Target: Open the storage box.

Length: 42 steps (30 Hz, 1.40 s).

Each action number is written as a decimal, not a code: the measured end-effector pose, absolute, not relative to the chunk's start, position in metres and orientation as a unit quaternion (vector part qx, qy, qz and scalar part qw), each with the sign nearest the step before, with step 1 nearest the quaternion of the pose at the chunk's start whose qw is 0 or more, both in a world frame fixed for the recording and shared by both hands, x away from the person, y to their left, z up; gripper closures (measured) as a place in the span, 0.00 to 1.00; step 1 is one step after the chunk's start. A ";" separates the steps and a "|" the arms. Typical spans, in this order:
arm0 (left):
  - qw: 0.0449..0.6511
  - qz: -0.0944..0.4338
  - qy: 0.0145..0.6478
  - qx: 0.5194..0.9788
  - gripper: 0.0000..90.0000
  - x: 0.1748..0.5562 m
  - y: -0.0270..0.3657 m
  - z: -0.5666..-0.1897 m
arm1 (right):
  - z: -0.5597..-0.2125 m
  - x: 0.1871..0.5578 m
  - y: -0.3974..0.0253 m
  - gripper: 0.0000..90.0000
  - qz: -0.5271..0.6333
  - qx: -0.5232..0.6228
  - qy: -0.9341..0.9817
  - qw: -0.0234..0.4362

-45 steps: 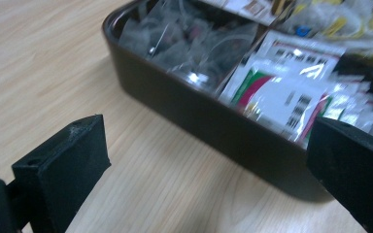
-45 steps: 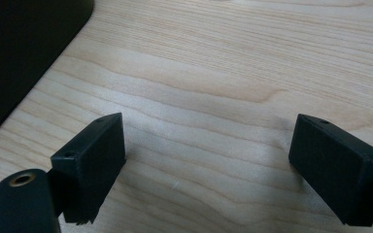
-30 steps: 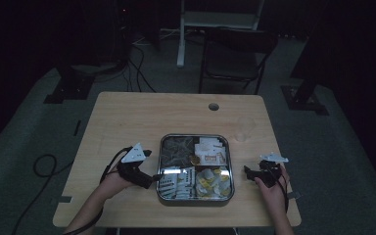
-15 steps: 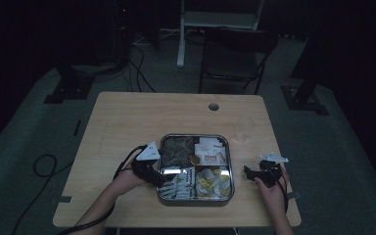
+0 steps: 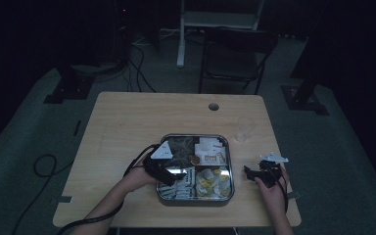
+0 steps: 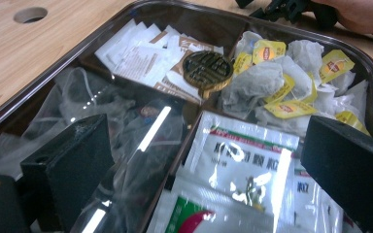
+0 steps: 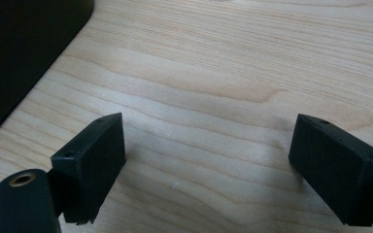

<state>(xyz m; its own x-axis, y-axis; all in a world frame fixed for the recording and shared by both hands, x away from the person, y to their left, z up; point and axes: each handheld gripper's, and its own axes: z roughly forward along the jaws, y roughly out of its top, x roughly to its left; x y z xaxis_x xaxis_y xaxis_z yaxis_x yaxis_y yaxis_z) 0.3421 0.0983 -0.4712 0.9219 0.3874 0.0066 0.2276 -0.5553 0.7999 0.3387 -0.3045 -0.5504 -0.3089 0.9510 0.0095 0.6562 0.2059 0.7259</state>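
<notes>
A metal tray (image 5: 229,161) with divided compartments sits at the table's front middle. It holds white sachets (image 6: 141,51), yellow-tagged tea bags (image 6: 291,82), clear bags (image 6: 77,107) and silver-green packets (image 6: 243,174), with a round bronze knob (image 6: 207,68) at the dividers' centre. My left gripper (image 5: 172,174) (image 6: 209,160) is open, its jaws hanging over the tray's near-left part, above the packets and clear bags. My right gripper (image 5: 250,172) (image 7: 209,155) is open over bare wood just right of the tray, with nothing between its jaws.
The wooden table (image 5: 127,127) has a cable hole (image 5: 213,106) at the back. A faint clear cup (image 5: 245,129) stands behind the tray's right corner. A dark chair (image 5: 235,54) stands beyond the table. The tray's dark wall (image 7: 24,48) lies left of my right gripper.
My left gripper has moved right, from the table beside the tray to over the tray's left side. The right gripper has stayed in place.
</notes>
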 end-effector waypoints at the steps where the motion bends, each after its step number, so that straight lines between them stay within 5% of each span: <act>1: 0.436 0.092 0.173 0.878 0.05 0.343 0.095 -0.471 | -0.550 0.339 -0.305 0.14 0.322 0.541 0.742 0.229; 17: 0.416 0.082 0.165 0.891 0.07 0.357 0.063 -0.477 | -0.550 0.338 -0.305 0.15 0.323 0.540 0.743 0.228; 25: 0.403 0.080 0.168 0.896 0.18 0.364 0.050 -0.475 | -0.550 0.338 -0.305 0.15 0.323 0.540 0.743 0.228; 38: 0.391 0.074 0.167 0.902 0.63 0.368 0.041 -0.476 | -0.550 0.338 -0.305 0.15 0.323 0.540 0.743 0.228; 42: 0.389 0.076 0.168 0.903 0.66 0.368 0.040 -0.476 | -0.550 0.338 -0.305 0.15 0.323 0.540 0.743 0.229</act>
<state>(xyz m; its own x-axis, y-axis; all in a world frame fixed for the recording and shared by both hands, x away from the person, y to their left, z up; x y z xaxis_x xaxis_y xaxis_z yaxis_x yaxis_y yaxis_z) 0.3678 0.0397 -0.4759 0.9318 0.3629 0.0064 0.2447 -0.6413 0.7272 0.3381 -0.3050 -0.5504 -0.3122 0.9500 0.0096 0.6546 0.2078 0.7269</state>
